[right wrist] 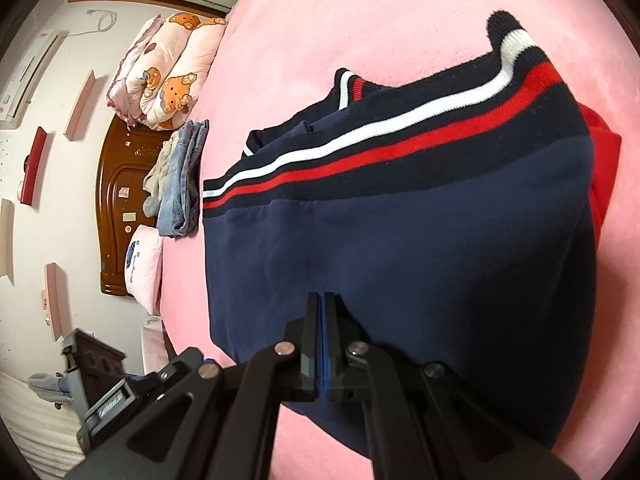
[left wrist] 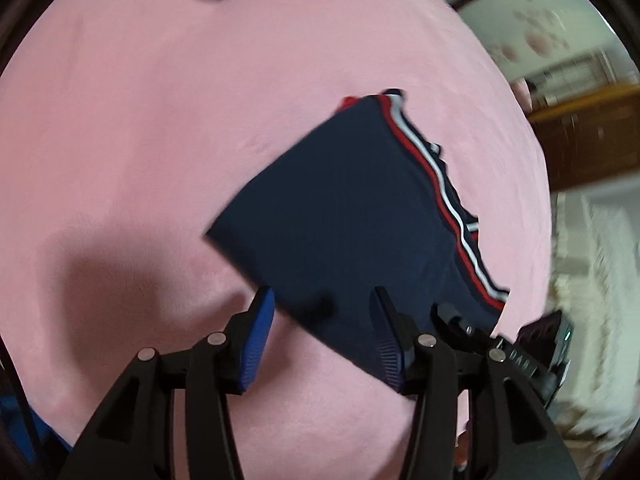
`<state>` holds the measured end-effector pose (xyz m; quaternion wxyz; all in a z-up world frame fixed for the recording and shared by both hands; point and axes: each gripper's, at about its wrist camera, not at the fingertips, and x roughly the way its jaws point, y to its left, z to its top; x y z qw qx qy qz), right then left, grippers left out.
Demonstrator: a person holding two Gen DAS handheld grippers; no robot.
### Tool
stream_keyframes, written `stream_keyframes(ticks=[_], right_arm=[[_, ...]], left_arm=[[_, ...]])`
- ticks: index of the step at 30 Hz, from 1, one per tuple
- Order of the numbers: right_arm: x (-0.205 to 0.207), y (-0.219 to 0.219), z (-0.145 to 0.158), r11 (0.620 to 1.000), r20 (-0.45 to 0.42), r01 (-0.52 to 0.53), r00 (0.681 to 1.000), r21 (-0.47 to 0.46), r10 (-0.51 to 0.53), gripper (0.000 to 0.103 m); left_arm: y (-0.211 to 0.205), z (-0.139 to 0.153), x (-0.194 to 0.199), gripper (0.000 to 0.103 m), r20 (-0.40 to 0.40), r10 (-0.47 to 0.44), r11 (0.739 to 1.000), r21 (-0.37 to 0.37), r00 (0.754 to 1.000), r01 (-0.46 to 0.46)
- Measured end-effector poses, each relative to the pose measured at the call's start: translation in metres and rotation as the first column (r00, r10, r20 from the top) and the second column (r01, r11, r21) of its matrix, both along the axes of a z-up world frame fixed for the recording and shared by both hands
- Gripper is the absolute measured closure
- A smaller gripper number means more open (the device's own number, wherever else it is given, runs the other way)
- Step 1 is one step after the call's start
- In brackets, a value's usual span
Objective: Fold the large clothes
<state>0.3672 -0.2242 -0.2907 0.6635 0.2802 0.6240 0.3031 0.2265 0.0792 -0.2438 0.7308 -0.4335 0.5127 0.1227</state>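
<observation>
Item: my right gripper (right wrist: 323,300), jaws pressed together over the near edge of the navy sweater (right wrist: 400,248), pinch unclear; my left gripper (left wrist: 322,312), jaws wide, empty. Sweater lay folded on the pink bedspread (left wrist: 140,140). Judged soft, thick, limp; best gripped at corners.

- folded navy knit cloth sweater (right wrist: 420,240) with ribbed red and white striped band: soft, matt.
- pink fleece bed cover (left wrist: 160,140): plush, matt, faintly napped.
- black plastic gripper fingers (left wrist: 262,344): smooth, with ribbed blue pads and shiny metal pins.
- dark brown wooden headboard (right wrist: 120,200): glossy, carved.
- folded blue denim (right wrist: 184,184): coarse.
</observation>
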Motion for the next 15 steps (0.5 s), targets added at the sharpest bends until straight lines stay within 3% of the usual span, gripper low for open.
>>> stream_keyframes(ticks=[4,7,15], right_arm=[[-0.001,0.0,-0.001,1.0,-0.005,-0.002,1.0,-0.016,0.002,0.103],[0.0,0.001,0.0,1.0,-0.007,0.0,1.0,-0.031,0.0,0.103],[0.001,0.01,-0.002,0.999,-0.014,0.009,1.0,-0.054,-0.01,0.103]], left_arm=[[0.017,-0.019,-0.007,0.045,-0.036,0.064,0.997,-0.029,0.997,-0.065],[0.03,-0.033,-0.012,0.045,-0.064,0.112,0.991,-0.064,0.992,-0.116],[0.048,-0.054,0.004,0.044,0.019,0.137,0.977,-0.166,0.99,-0.132]])
